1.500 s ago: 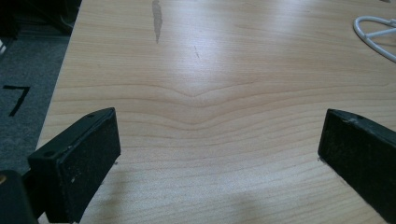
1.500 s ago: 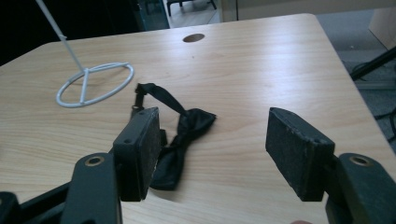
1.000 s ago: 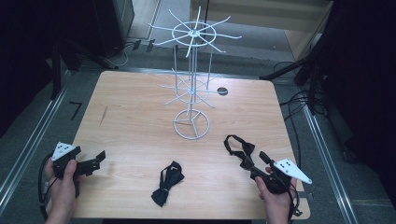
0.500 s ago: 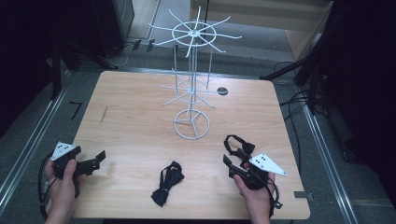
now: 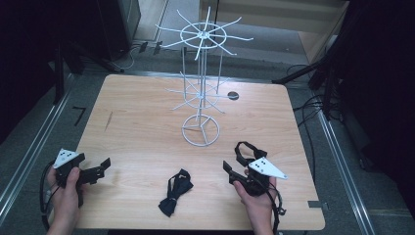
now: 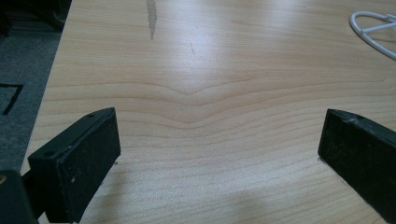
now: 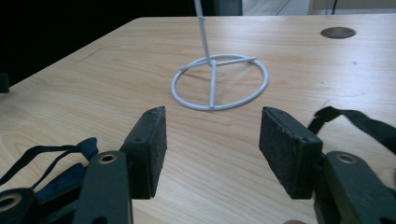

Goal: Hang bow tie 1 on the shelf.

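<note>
1. From the high view: pale wooden table with rounded corners, on grey floor between metal rails, dark room all round. Towards the far edge, a white wire display stand, two tiers of spokes over a ring base, beside a round cable hole. At the near edge, centre, a dark bow tie, crumpled, its strap looped loosely behind it. To its right, a black strap, coiled in an uneven loop, just beyond the right gripper. At the near left corner, the left gripper in a hand, well apart from both pieces. Both sets of jaws parted, with nothing between them.

2. From the left gripper view: left gripper with jaws spread wide over bare wood grain, gripping nothing. Plain here and faint from above: a grey scuff in the tabletop. At the top right corner, a sliver of the stand's ring base; at the left, dark carpet past the table edge.

3. From the right gripper view: right gripper aimed at the stand's ring base, jaws partly open, just now closing a little, empty. Low at the left, the bow tie, navy fabric and thin black strap, close beside the left jaw. At the right, the black strap, a flat band arching just past the right jaw. Further off, the cable hole
</note>
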The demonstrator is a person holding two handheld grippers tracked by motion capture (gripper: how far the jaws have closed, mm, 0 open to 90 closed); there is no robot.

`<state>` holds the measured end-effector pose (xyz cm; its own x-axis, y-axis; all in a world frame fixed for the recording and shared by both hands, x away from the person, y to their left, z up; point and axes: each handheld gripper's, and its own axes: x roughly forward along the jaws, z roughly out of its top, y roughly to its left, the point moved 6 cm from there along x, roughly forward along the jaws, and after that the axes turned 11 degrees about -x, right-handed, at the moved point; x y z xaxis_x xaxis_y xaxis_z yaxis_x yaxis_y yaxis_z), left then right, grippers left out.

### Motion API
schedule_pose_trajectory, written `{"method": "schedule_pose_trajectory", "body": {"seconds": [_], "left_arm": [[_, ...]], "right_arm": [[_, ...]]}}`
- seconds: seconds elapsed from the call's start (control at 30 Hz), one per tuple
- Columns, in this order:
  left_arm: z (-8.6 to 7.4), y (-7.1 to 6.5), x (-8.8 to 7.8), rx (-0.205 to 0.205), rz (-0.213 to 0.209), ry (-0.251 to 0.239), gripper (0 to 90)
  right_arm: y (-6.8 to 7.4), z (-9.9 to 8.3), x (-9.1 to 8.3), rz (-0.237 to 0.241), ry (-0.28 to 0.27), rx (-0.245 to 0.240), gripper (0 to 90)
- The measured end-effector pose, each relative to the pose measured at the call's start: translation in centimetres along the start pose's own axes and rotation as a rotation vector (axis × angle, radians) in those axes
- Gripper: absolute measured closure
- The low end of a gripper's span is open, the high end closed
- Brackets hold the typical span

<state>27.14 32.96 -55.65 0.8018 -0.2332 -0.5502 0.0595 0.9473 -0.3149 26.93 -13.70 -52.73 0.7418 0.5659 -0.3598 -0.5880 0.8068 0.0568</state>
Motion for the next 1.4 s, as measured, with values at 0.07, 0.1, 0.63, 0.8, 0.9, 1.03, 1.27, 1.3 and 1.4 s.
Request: {"method": "schedule_pose_trajectory", "body": {"seconds": [0.07, 0.1, 0.63, 0.8, 0.9, 1.03, 1.27, 1.3, 1.4], "left_arm": [[0.0, 0.0, 0.0, 0.0, 0.0, 0.0, 0.0], [0.0, 0.0, 0.0, 0.0, 0.0, 0.0, 0.0], [0.0, 0.0, 0.0, 0.001, -0.002, 0.001, 0.0], [0.0, 0.0, 0.0, -0.001, -0.004, 0.002, 0.0], [0.0, 0.0, 0.0, -0.001, -0.004, 0.003, 0.0], [0.0, 0.0, 0.0, -0.001, -0.005, 0.003, 0.0], [0.0, 0.0, 0.0, 0.001, -0.006, 0.005, 0.0], [0.0, 0.0, 0.0, 0.001, -0.006, 0.003, 0.0], [0.0, 0.0, 0.0, 0.0, -0.007, 0.004, 0.0]], "right_arm": [[0.4, 0.0, 0.3, 0.013, 0.006, 0.003, 44.7], [0.8, 0.0, 0.6, 0.022, 0.012, 0.004, 45.6], [3.0, -0.7, 2.4, 0.068, 0.05, -0.001, 50.1], [3.8, -0.9, 3.0, 0.095, 0.062, 0.013, 52.1], [4.2, -1.0, 3.3, 0.105, 0.065, 0.014, 53.1], [4.7, -1.2, 3.8, 0.113, 0.078, 0.01, 56.3], [5.6, -1.6, 4.3, 0.138, 0.096, 0.009, 59.0], [5.9, -1.7, 4.5, 0.143, 0.1, 0.005, 59.3], [6.2, -1.8, 4.7, 0.151, 0.107, 0.011, 59.5]]}}
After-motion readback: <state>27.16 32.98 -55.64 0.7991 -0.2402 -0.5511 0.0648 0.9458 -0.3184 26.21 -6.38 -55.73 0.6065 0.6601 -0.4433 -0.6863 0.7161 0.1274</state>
